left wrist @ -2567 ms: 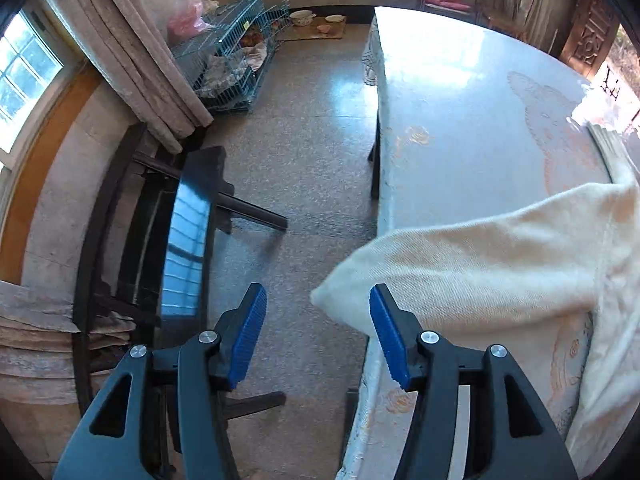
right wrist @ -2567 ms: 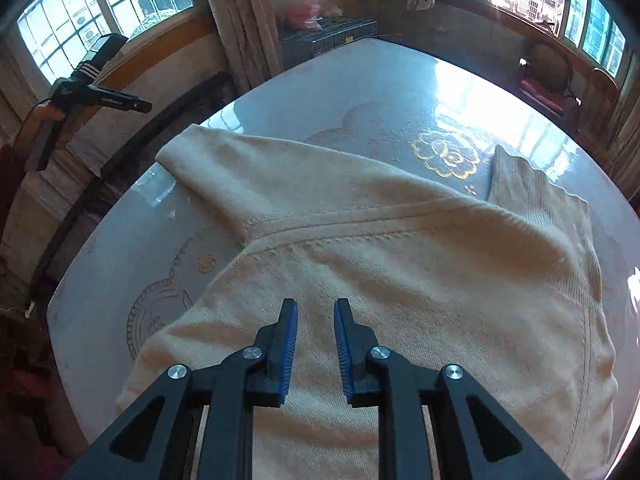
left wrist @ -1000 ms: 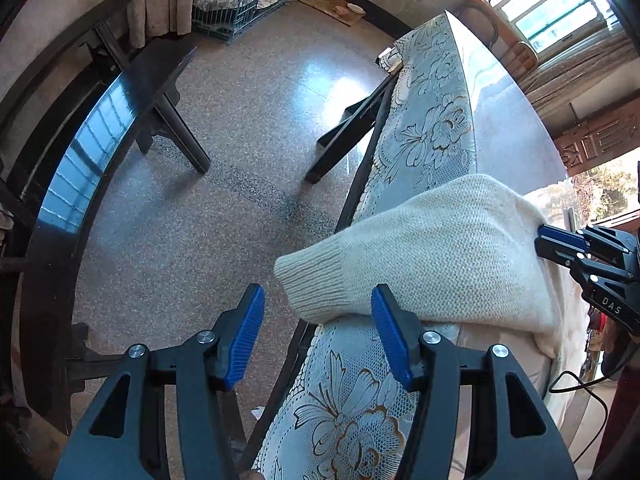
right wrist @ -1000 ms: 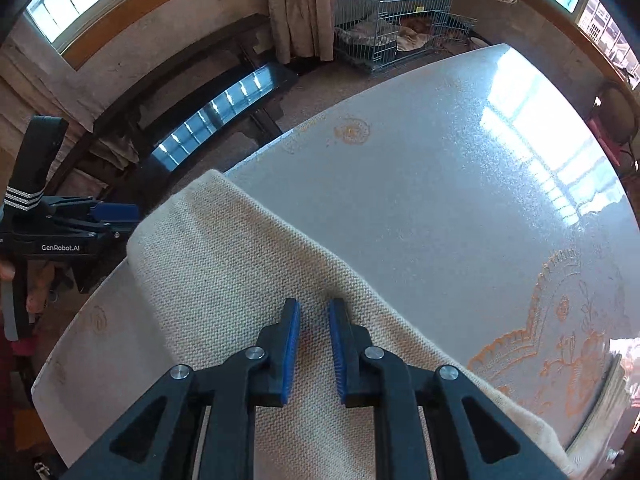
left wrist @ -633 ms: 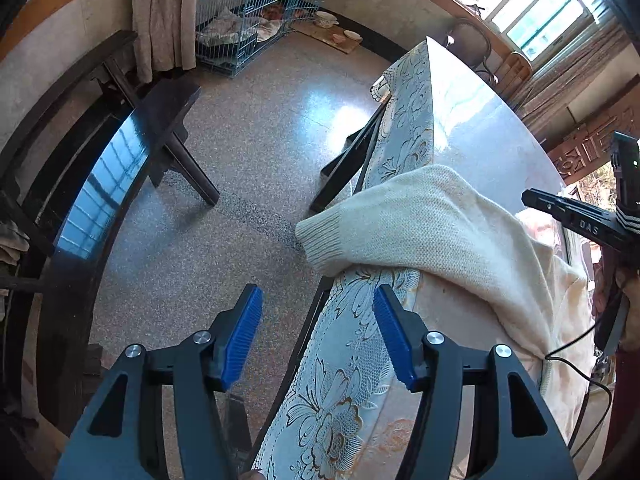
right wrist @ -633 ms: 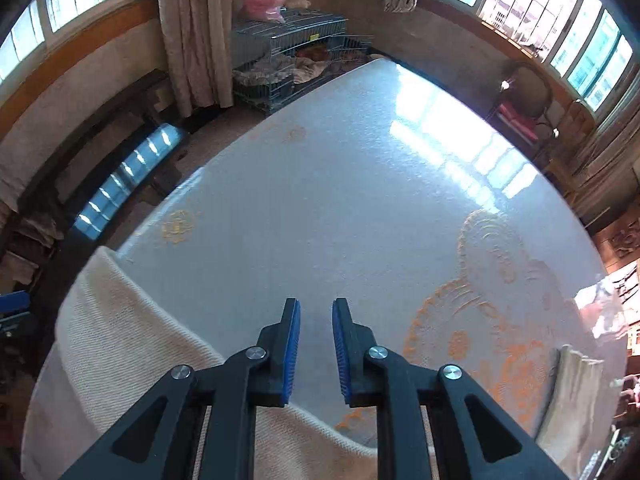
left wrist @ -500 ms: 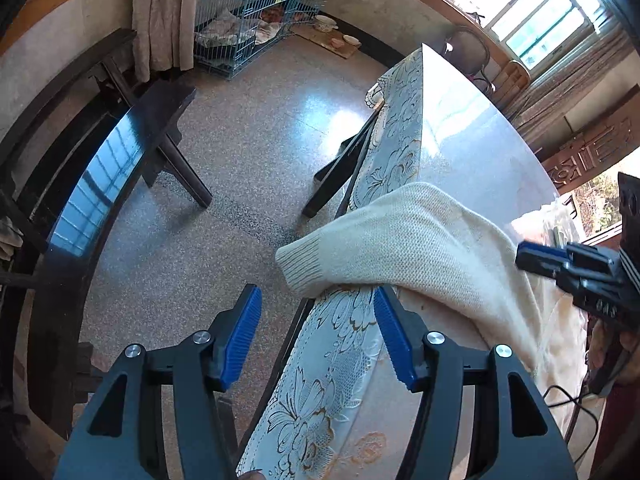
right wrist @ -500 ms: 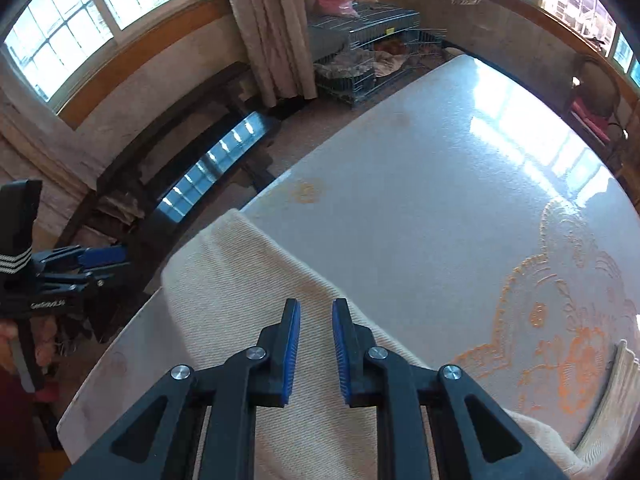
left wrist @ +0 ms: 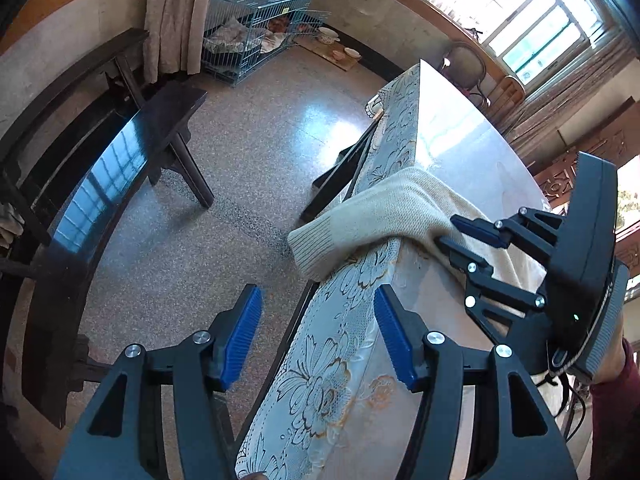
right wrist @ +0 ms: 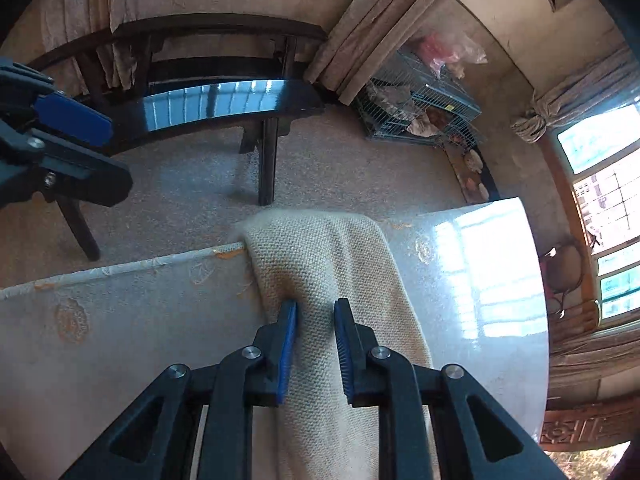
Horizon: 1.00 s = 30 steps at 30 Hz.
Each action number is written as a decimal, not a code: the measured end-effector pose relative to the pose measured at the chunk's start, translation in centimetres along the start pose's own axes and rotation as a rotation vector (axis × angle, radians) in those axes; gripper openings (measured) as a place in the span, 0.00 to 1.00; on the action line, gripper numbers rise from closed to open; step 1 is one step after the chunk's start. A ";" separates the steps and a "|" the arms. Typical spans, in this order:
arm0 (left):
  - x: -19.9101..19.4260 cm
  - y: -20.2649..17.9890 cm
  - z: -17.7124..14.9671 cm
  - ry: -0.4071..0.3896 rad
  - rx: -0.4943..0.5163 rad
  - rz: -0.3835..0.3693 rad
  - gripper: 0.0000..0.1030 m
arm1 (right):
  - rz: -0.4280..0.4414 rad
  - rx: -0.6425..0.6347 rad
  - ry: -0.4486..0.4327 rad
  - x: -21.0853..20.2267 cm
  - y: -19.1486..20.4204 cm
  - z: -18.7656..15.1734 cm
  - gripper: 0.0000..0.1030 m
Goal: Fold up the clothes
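Left wrist view: the left gripper [left wrist: 318,336] is held wide open and empty at the lower centre of the frame, above the lace skirt of the table [left wrist: 460,152]; the cream sweater sleeve [left wrist: 360,220] is draped over the table edge at centre, its ribbed cuff hanging past the rim, and the right gripper [left wrist: 452,232] is seen at centre right with its tips on the sleeve. The step in hand is judged to be the gathering of this overhanging sleeve so that it can be folded inward. Compared with the frame half a second ago, the right gripper is seen further in along the sleeve, and the table edge sits further from the blue pads. Right wrist view: the right gripper [right wrist: 315,320] is set down on the sleeve [right wrist: 320,248] at lower centre, jaws narrow but opening, knit lying between the pads though a firm pinch cannot be told; the left gripper [right wrist: 60,132] shows at the left edge. Half a second ago only a little sleeve was framed; now it runs up the middle. Next, a closing on the sleeve and a pull onto the tabletop would be called for
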<state>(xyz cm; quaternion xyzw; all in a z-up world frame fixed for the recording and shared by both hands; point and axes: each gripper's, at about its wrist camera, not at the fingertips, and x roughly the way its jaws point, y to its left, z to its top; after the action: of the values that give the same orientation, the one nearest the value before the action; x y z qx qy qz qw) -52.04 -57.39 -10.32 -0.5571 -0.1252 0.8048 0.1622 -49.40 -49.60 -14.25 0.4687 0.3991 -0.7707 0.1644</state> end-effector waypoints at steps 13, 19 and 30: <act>0.0 1.5 -3.0 0.029 -0.029 -0.019 0.64 | 0.876 0.456 -0.138 -3.3 -12.1 -2.8 0.06; 0.7 0.2 -2.4 0.048 -0.034 -0.036 0.67 | 0.809 0.530 -0.041 -0.8 -12.6 -3.8 0.18; 2.5 -1.2 0.1 0.050 -0.126 -0.033 0.70 | 0.803 0.592 0.133 4.5 -11.4 -6.2 0.18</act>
<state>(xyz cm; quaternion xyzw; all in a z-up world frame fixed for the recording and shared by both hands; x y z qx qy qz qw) -52.76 -55.35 -11.97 -0.5840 -0.1806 0.7784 0.1432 -55.17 -37.08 -14.37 0.6600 -0.0389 -0.6952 0.2822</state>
